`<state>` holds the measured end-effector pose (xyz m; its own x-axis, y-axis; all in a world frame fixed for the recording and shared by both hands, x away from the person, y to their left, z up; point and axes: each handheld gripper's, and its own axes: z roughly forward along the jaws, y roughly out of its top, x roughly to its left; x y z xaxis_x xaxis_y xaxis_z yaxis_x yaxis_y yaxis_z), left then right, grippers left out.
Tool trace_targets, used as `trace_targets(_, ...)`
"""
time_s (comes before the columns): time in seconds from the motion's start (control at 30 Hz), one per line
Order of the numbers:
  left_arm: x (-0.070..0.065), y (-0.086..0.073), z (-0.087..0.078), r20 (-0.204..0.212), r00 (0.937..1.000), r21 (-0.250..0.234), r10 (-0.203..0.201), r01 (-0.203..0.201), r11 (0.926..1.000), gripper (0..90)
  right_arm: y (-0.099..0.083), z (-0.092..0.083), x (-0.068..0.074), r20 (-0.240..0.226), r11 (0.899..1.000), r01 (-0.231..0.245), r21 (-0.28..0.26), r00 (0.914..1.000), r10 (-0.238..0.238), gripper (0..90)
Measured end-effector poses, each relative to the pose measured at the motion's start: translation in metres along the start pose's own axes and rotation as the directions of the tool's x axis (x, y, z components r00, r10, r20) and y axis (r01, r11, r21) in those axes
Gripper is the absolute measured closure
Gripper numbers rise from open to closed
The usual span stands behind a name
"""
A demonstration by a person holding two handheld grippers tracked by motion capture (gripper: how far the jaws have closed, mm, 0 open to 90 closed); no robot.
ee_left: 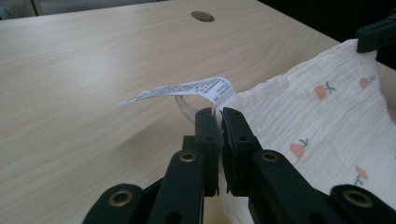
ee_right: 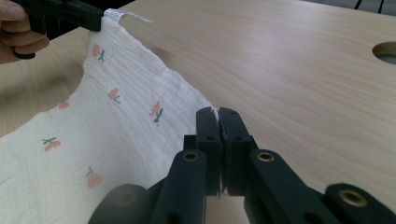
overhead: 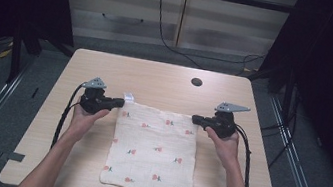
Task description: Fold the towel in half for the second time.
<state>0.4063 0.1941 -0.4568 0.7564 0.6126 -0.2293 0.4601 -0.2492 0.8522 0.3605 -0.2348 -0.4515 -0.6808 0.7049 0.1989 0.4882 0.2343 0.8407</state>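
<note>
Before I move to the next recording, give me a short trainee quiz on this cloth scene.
1. True or false: both far corners of the cloth are clamped.
2. Which tongs hold the corner with the printed label? A) left tongs B) right tongs
3. What is printed on the cloth?

Key:
1. True; the left and right tongs are each shut on a far corner, while the near edge lies on the table.
2. A.
3. Small pink-red fruit or flower motifs with green stems.
</note>
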Motion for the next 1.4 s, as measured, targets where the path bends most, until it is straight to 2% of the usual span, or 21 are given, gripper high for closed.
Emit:
trace_targets(0.2,-0.001,0.008,-0.012,0.002,1.0,-0.051,-0.007,0.007,0.9987,85.7,0.016,-0.009,0.003,0.012,0.998,0.008,-0.057,0.9999,-0.008,87.8)
trace_targets(0.33,-0.005,0.017,-0.019,0.013,0.9999,-0.098,0.002,0.0,0.9952,85.7,0.026,-0.01,0.002,0.025,0.998,0.025,-0.057,0.9994,-0.024,87.8)
trace_targets(0.4,-0.009,0.021,-0.019,0.014,0.9999,-0.117,0.002,0.0,0.9931,85.7,0.028,-0.011,0.001,0.023,0.998,0.022,-0.066,0.9995,-0.02,87.8)
trace_targets(0.43,-0.012,0.025,-0.019,0.009,0.9999,-0.13,0.013,-0.011,0.9915,85.8,0.031,-0.012,-0.002,0.006,0.995,-0.007,-0.095,1.0,0.007,87.8)
trace_targets(0.57,-0.015,0.029,-0.023,0.011,0.9995,-0.144,0.03,-0.029,0.9892,85.8,0.035,-0.015,-0.005,0.012,0.992,-0.015,-0.124,0.9998,0.017,87.9)
trace_targets(0.63,-0.013,0.028,-0.024,0.014,0.9995,-0.131,0.028,-0.026,0.991,85.8,0.034,-0.016,-0.002,0.014,0.993,-0.002,-0.115,0.9999,0.003,87.9)
trace_targets(0.67,-0.012,0.025,-0.023,0.017,0.9995,-0.116,0.027,-0.025,0.9929,85.7,0.031,-0.016,-0.001,0.022,0.996,0.017,-0.092,0.9996,-0.015,87.9)
trace_targets(0.7,-0.011,0.022,-0.022,0.018,0.9996,-0.099,0.021,-0.019,0.9949,85.7,0.031,-0.016,-0.001,0.022,0.996,0.017,-0.092,0.9996,-0.015,87.9)
trace_targets(0.73,-0.011,0.019,-0.021,0.014,0.9997,-0.079,0.022,-0.021,0.9966,85.7,0.026,-0.018,0.0,0.022,0.997,0.024,-0.07,0.9995,-0.023,87.9)
trace_targets(0.77,-0.012,0.017,-0.022,0.012,0.9995,-0.066,0.03,-0.03,0.9974,85.7,0.026,-0.018,0.0,0.022,0.997,0.024,-0.07,0.9995,-0.023,87.9)
trace_targets(0.8,-0.017,0.014,-0.024,0.009,0.9986,-0.041,0.053,-0.053,0.9978,85.7,0.02,-0.021,0.002,0.024,0.998,0.038,-0.042,0.999,-0.037,87.9)
trace_targets(0.83,-0.017,0.014,-0.024,0.009,0.9986,-0.041,0.053,-0.053,0.9978,85.7,0.018,-0.022,0.004,0.023,0.999,0.043,-0.033,0.9988,-0.042,87.9)
trace_targets(0.87,-0.022,0.012,-0.029,0.015,0.9967,-0.027,0.08,-0.079,0.9965,85.7,0.015,-0.024,0.006,0.019,0.999,0.047,-0.027,0.9987,-0.047,87.9)
trace_targets(0.9,-0.022,0.012,-0.029,0.015,0.9967,-0.027,0.08,-0.079,0.9965,85.7,0.015,-0.024,0.006,0.019,0.999,0.047,-0.027,0.9987,-0.047,87.9)
trace_targets(1.03,-0.029,0.01,-0.041,0.0,0.9925,-0.003,0.122,-0.122,0.9925,85.7,0.008,-0.03,0.015,-0.003,0.998,0.06,-0.008,0.9982,-0.06,87.9)
trace_targets(1.13,-0.034,0.01,-0.048,0.017,0.9929,-0.014,0.118,-0.118,0.9929,85.7,0.006,-0.032,0.022,-0.007,0.997,0.08,0.005,0.9967,-0.08,87.8)
trace_targets(1.17,-0.034,0.009,-0.05,0.03,0.9939,-0.018,0.106,-0.106,0.9943,85.7,0.003,-0.035,0.028,-0.017,0.996,0.091,0.01,0.9957,-0.091,87.8)
trace_targets(1.2,-0.034,0.007,-0.051,0.044,0.9947,-0.024,0.093,-0.092,0.9955,85.7,0.003,-0.035,0.028,-0.017,0.996,0.091,0.01,0.9957,-0.091,87.8)
trace_targets(1.3,-0.039,-0.002,-0.05,0.052,0.9944,-0.005,0.091,-0.091,0.9958,85.7,-0.003,-0.04,0.034,-0.028,0.995,0.095,0.022,0.9951,-0.095,87.8)
trace_targets(1.33,-0.042,-0.005,-0.051,0.049,0.9943,0.007,0.095,-0.095,0.9954,85.7,-0.009,-0.043,0.037,-0.03,0.995,0.094,0.032,0.9952,-0.093,87.8)
trace_targets(1.4,-0.051,-0.006,-0.054,0.057,0.9894,0.026,0.133,-0.135,0.9905,85.7,-0.012,-0.044,0.039,-0.032,0.995,0.09,0.038,0.9956,-0.089,87.8)
